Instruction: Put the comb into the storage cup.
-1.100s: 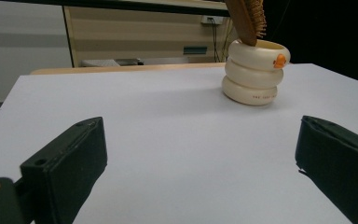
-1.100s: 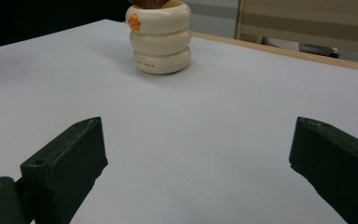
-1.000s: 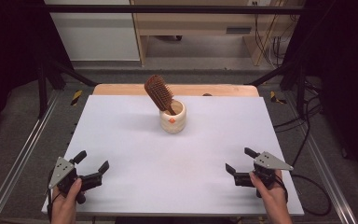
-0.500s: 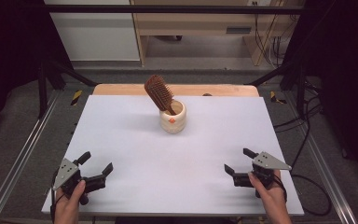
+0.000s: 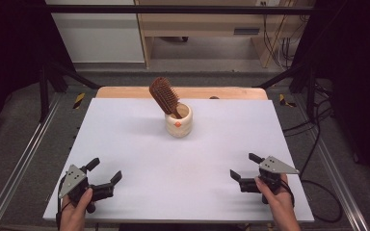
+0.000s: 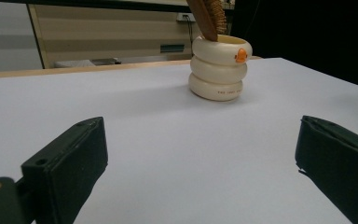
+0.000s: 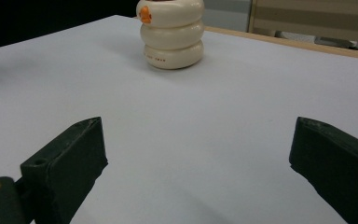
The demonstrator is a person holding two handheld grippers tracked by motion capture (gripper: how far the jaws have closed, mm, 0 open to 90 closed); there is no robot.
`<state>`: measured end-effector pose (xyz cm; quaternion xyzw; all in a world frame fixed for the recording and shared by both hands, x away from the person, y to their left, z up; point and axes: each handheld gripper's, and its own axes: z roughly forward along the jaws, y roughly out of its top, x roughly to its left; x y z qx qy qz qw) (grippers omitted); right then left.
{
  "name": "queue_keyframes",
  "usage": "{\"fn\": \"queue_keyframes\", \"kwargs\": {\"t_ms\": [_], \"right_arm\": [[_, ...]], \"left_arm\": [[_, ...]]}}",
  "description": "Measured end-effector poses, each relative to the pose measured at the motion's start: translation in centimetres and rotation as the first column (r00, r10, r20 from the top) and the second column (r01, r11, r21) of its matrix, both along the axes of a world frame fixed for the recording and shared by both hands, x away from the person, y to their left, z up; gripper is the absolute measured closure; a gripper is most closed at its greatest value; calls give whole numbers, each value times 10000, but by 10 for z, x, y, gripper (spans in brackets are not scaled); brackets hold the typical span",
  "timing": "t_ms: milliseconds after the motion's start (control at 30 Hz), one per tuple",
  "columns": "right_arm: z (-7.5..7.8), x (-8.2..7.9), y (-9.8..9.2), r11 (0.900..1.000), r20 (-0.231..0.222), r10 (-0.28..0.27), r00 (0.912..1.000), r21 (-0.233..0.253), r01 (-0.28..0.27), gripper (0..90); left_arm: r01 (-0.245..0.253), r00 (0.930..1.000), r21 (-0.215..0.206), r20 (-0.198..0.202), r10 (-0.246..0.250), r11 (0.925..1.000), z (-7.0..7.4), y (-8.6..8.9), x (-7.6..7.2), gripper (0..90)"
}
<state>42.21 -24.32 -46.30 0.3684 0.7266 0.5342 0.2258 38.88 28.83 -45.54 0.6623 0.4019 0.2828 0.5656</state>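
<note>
At the far middle of the white table (image 5: pixel 139 144) stood a cream ringed cup (image 5: pixel 178 120) with a brown hairbrush (image 5: pixel 164 96) leaning in it, bristle head up and tilted left. The left gripper (image 5: pixel 104 172) rested at the near left corner and the right gripper (image 5: pixel 244 167) at the near right, both well apart from the cup, each with jaws spread wide and nothing between them.
</note>
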Motion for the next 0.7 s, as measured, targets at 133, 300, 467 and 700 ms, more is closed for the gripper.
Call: {"fn": "queue_keyframes", "kwargs": {"t_ms": [133, 300, 467, 700], "right_arm": [[-1, 1, 1, 9999, -26, 58, 10000, 110, -57, 40], [-2, 3, 1, 9994, -77, 135, 9999, 312, -132, 40], [-5, 8, 5, 9991, -131, 117, 9998, 399, -112, 37], [-5, 12, 11, 9997, -136, 78, 9999, 251, -74, 37]], "left_arm": [[130, 9999, 53, -13, -129, 9999, 0, -3, -1, 23], [282, 9996, -37, 47, -282, 9996, 1, -7, -2, 25], [405, 9990, -157, 183, -402, 9991, 4, -10, -3, 24], [435, 9990, -82, 141, -434, 9990, 3, -12, -2, 28]]}}
